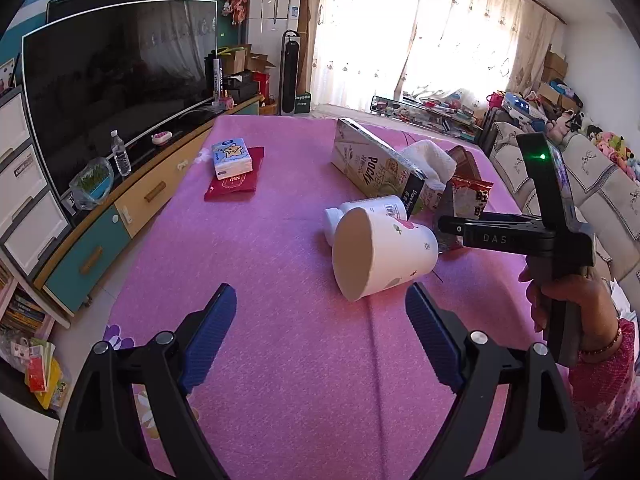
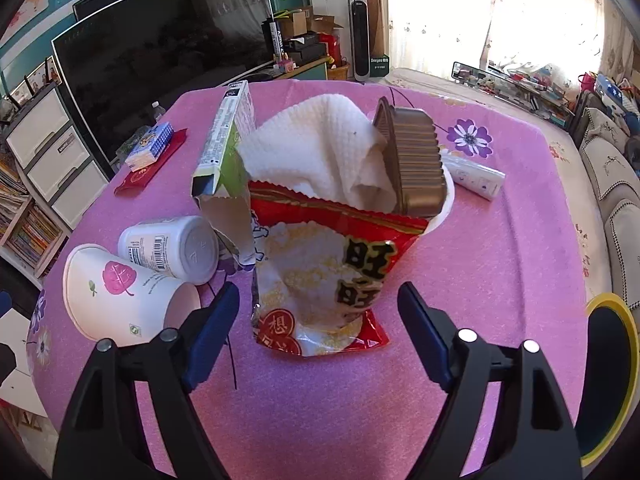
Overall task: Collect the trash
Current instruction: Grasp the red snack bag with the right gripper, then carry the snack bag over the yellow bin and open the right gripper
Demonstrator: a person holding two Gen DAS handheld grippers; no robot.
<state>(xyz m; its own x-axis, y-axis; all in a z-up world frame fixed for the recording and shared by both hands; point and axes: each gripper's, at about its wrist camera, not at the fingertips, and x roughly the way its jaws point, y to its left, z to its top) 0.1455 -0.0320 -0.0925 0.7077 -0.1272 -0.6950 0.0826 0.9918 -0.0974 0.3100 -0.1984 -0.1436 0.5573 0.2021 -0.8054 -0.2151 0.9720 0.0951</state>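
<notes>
Both tongs apart, empty: left tongs (image 1: 320, 336) near paper cup (image 1: 380, 254); right tongs (image 2: 320, 320) facing snack bag (image 2: 324, 276); a careless nudge may roll the cup, topple the pile.

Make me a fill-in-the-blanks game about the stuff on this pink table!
1. The paper cup is lying on its ____.
2. The tissue pack rests on a ____ envelope.
3. The white bottle touches the ____.
4. Both the left claw and right claw are ____.

Answers: side; red; paper cup; open
</notes>
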